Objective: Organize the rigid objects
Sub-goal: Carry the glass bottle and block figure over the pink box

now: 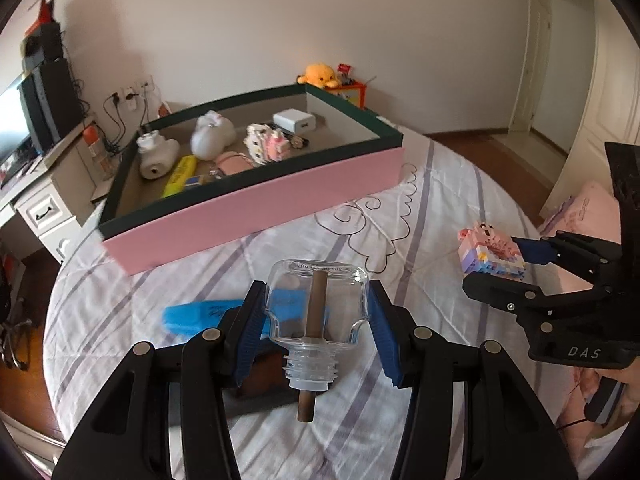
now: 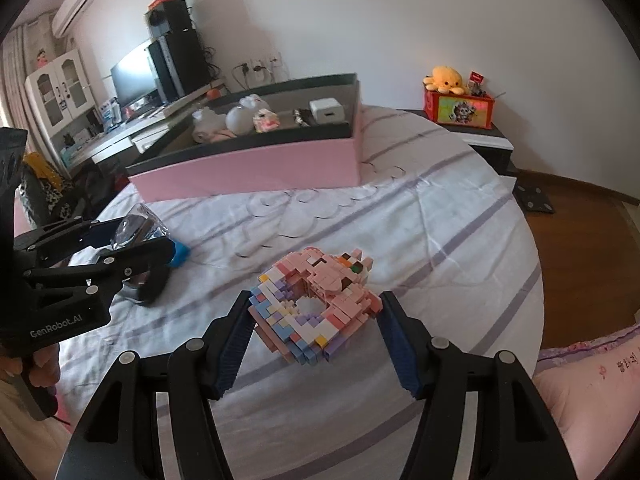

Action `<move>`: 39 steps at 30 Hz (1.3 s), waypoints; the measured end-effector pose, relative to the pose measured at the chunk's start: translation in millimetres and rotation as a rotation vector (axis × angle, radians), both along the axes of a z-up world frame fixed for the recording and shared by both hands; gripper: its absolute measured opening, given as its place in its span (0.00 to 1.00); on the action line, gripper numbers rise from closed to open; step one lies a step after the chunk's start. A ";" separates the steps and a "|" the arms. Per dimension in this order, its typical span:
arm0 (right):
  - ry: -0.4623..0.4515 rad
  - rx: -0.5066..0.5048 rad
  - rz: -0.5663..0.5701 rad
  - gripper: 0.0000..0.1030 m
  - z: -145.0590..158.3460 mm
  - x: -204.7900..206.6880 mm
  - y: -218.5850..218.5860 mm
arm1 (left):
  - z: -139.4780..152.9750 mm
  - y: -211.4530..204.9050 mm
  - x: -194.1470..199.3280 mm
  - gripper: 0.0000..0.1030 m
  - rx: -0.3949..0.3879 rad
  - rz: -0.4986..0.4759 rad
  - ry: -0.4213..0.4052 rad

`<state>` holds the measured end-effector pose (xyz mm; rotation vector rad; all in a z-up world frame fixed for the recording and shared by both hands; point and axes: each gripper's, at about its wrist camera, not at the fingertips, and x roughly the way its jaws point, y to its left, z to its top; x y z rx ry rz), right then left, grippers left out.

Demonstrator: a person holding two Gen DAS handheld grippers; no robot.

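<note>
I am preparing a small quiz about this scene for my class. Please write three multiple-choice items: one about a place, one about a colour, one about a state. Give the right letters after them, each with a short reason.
1. Where does the white charger lie?
A. inside the pink box
B. on the bedcover
C. on the desk

2. What colour is the marker on the bedcover?
A. yellow
B. blue
C. red

3. What does the left gripper have between its pads?
A. nothing
B. the brick model
C. the clear glass bottle

Answers:
1 A: the charger sits near the box's far corner.
2 B: its body beside the bottle is bright blue.
3 C: the blue pads press on both sides of the bottle; the brick model sits in the right gripper.
</note>
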<state>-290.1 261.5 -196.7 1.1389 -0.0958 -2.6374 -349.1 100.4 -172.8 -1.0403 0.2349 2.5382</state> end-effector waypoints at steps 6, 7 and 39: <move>0.056 0.008 0.025 0.62 24.4 13.3 -20.1 | 19.5 -26.8 22.7 0.49 0.035 0.037 0.046; 0.065 0.011 0.032 0.62 28.6 15.7 -24.3 | 22.9 -31.0 26.2 0.49 0.038 0.046 0.054; 0.364 0.092 0.201 0.62 153.0 80.5 -117.7 | 130.2 -131.2 122.9 0.49 0.077 0.309 0.397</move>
